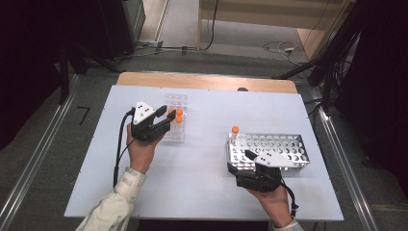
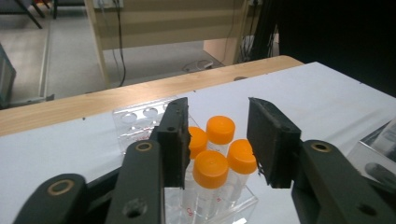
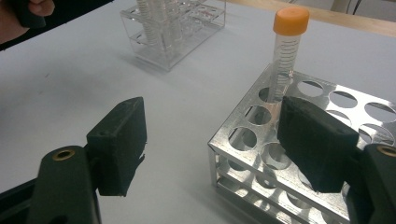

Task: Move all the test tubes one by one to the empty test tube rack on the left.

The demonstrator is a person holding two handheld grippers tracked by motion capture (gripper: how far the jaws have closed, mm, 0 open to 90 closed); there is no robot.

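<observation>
The left hand-held gripper (image 2: pixel 218 140) is hovering with its jaws spread around the orange-capped tubes (image 2: pixel 211 169) in the clear rack (image 1: pixel 174 121) at ten o'clock on the worktop (image 1: pixel 202 187), probably picking one for the metal rack (image 1: pixel 274 148) at four o'clock, beside which the right hand-held gripper (image 3: pixel 212 144) is waiting, likewise spread.

**Two racks, left and right**

Your clear rack (image 1: pixel 175 120) sits left on the table (image 1: pixel 202 192), four capped tubes (image 2: pixel 211 169) clustered at its near end. Your metal rack (image 1: pixel 274 149) sits right, one tube (image 1: pixel 235 133) in its far-left corner hole.
</observation>
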